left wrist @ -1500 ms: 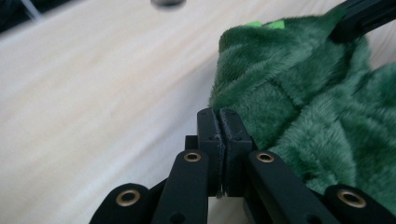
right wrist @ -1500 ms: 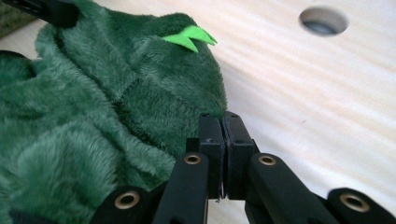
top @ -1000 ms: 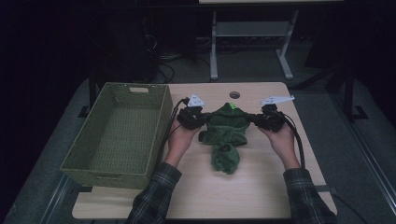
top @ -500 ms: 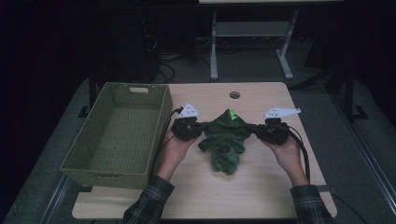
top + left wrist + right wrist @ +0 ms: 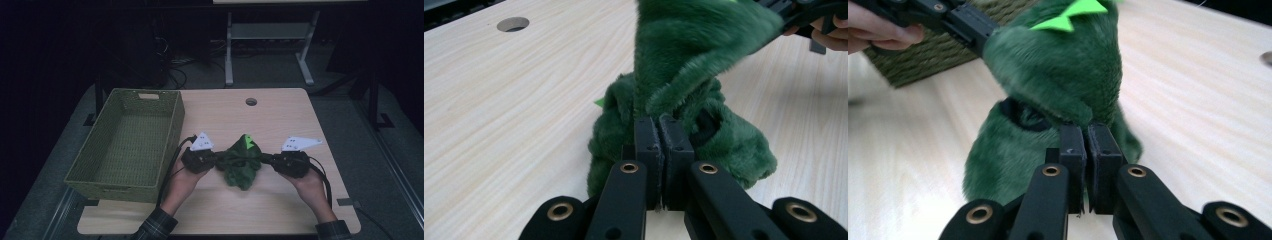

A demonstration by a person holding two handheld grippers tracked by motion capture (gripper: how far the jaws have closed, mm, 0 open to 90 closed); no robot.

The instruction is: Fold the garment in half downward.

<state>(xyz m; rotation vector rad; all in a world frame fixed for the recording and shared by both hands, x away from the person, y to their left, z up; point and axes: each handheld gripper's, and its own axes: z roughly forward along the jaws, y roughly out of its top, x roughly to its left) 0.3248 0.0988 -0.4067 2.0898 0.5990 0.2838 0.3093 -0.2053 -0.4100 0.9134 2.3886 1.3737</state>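
Two grippers on the green plush garment (image 5: 242, 162), one at each side; I read the left gripper (image 5: 658, 125) clamped on its fur and the right gripper (image 5: 1083, 132) likewise pinching fur. The garment hangs stretched between them, its lower part resting mid-table (image 5: 280, 115), just right of the green woven basket (image 5: 172, 125).

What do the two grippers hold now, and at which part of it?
Both hold the dark green plush garment: the left gripper pinches a furry fold at one side edge, the right gripper a fold at the opposite edge.
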